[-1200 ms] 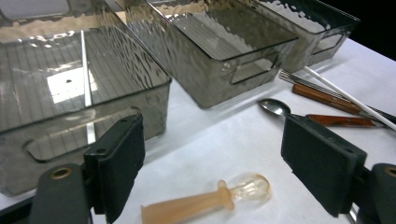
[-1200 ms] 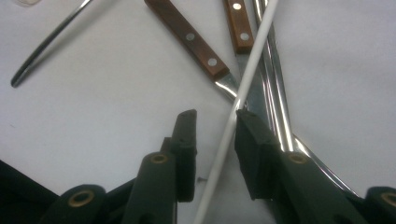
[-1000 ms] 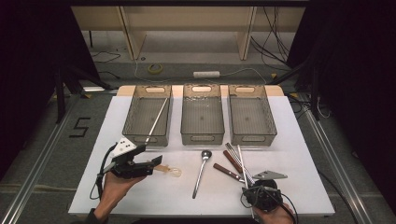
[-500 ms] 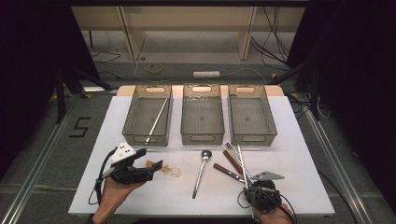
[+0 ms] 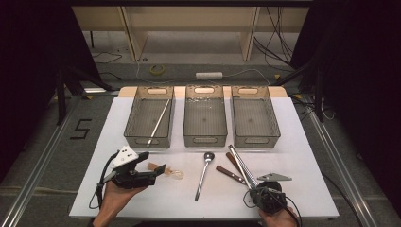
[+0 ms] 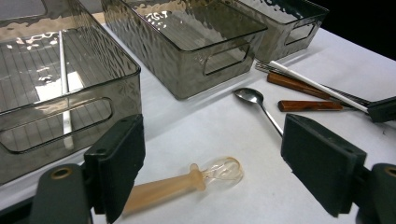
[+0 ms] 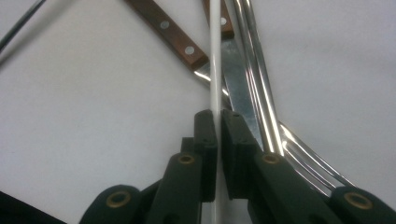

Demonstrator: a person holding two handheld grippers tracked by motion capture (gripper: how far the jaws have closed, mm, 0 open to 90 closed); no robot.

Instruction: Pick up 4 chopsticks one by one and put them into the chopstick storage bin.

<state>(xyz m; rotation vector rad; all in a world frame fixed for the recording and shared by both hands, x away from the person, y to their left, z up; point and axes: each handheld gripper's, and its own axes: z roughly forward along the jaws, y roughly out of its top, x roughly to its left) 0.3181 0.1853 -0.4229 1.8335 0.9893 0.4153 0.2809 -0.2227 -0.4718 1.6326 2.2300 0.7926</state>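
Three bins at far edge: left bin [image 5: 149, 120] holds one white rod [image 5: 158, 122], others bare; right gripper [image 7: 215, 122] pinching white chopstick [image 7: 215, 56], left gripper [image 6: 210, 161] spread.

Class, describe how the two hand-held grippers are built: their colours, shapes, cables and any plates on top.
Both are black. The left gripper carries a pale three-cornered plate with dark dots, the right gripper a grey one. A black cable loops from each. Close up, the flat rectangular pads sit on arms with brass-coloured pivot pins.
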